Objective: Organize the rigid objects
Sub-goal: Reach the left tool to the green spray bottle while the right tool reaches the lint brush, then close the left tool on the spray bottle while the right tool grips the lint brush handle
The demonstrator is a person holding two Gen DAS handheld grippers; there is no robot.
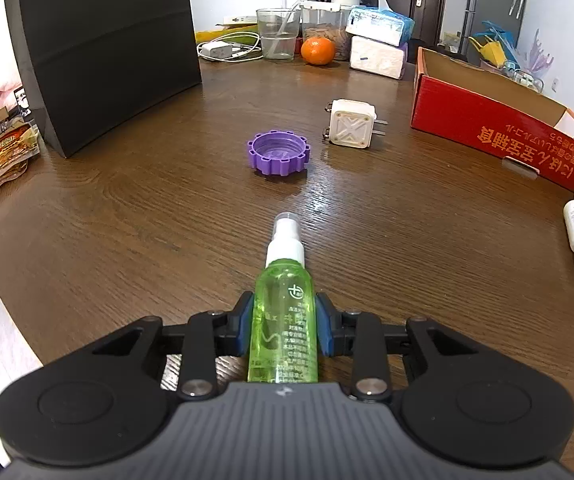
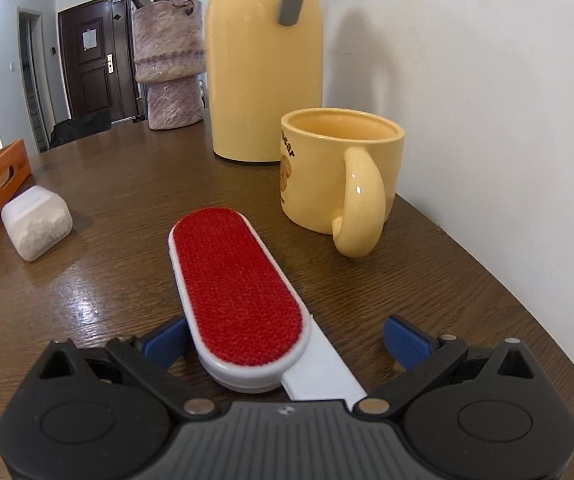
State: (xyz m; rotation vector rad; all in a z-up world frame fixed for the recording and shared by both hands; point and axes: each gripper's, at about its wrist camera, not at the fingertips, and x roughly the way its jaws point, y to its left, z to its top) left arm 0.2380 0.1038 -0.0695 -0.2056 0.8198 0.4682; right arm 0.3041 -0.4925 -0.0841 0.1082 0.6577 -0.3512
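gripping the green spray bottle, the left gripper is clamping its body, long axis pointing far toward the purple cap. the right gripper is gaping around the lint brush (angled far-left), nothing grasped.

- Left view: ahead of my spray bottle the worktop lies bare up to the purple cap and white plug adapter at centre frame.
- A black panel walls the upper left; the red box blocks the right.
- Right view: the lint brush lies between my spread fingers; the yellow mug and jug crowd the upper right, the white container the left.
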